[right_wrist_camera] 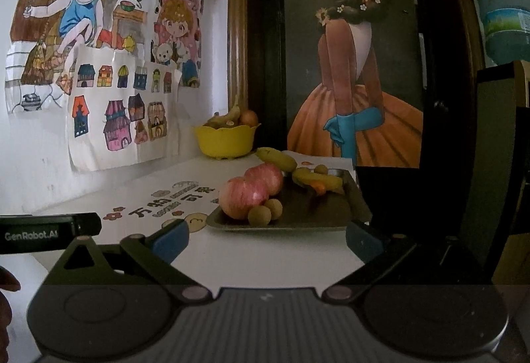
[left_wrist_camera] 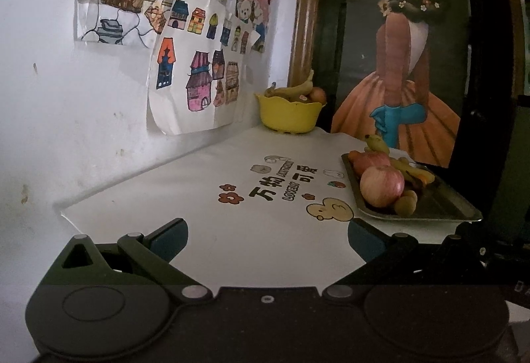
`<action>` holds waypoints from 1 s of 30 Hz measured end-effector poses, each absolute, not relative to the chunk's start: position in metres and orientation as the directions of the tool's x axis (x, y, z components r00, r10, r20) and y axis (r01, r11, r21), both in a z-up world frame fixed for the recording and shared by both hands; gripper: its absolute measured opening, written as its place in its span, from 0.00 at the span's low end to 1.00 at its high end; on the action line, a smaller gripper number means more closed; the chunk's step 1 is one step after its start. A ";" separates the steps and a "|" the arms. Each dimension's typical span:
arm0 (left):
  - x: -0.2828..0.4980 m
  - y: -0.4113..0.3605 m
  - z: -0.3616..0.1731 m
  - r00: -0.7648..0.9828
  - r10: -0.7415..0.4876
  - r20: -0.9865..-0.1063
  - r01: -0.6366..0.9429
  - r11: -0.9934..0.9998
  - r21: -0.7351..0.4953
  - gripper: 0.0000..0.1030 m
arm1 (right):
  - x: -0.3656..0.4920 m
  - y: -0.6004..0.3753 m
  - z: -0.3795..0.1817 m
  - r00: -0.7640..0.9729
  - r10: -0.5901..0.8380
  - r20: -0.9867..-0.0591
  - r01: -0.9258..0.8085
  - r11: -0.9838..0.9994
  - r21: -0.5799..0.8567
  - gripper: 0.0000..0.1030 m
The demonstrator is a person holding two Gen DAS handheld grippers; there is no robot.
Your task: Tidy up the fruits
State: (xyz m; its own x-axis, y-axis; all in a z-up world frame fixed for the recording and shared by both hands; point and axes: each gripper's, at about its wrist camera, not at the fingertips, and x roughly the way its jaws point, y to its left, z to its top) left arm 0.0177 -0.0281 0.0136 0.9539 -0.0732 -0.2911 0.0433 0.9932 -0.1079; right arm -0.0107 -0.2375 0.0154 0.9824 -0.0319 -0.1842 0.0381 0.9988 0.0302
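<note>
The fruits sit in two places. On the dark tray (right_wrist_camera: 344, 220) at the near right of the table lie two red apples (right_wrist_camera: 243, 197), touching each other, with two small round brown fruits (right_wrist_camera: 260, 215) against the front one and yellow bananas (right_wrist_camera: 276, 157) toward the back; a small orange piece among the bananas is too dim to name, possibly a carrot. Farther back, by the wall, the yellow bowl (right_wrist_camera: 225, 139) already holds a banana and what looks like another apple.

The right gripper (right_wrist_camera: 266, 238) hangs just short of the tray's front edge, jaws spread wide and empty. The left gripper (left_wrist_camera: 266, 237) is likewise spread and empty over the white tablecloth (left_wrist_camera: 205, 197), with the tray off to its right.

The fruit is crowded. A grasp on the front apple could nudge the small brown fruits, which look free to roll off the shallow tray. A smooth, round apple might also slip from narrow fingers, and the bowl is already piled high, so anything added may tumble out.
</note>
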 end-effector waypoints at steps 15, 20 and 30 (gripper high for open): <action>0.009 -0.015 -0.002 0.967 -0.078 -0.241 0.050 0.991 -0.122 0.99 | -0.017 -0.236 -0.003 0.983 -0.068 -0.170 0.076 0.996 0.039 1.00; 0.007 -0.014 -0.004 0.968 -0.078 -0.237 0.050 0.991 -0.123 0.99 | -0.019 -0.237 -0.007 0.982 -0.070 -0.174 0.079 0.996 0.045 1.00; 0.002 -0.013 -0.007 0.970 -0.079 -0.232 0.052 0.991 -0.121 0.99 | -0.025 -0.241 -0.008 0.986 -0.072 -0.149 0.082 0.995 0.063 1.00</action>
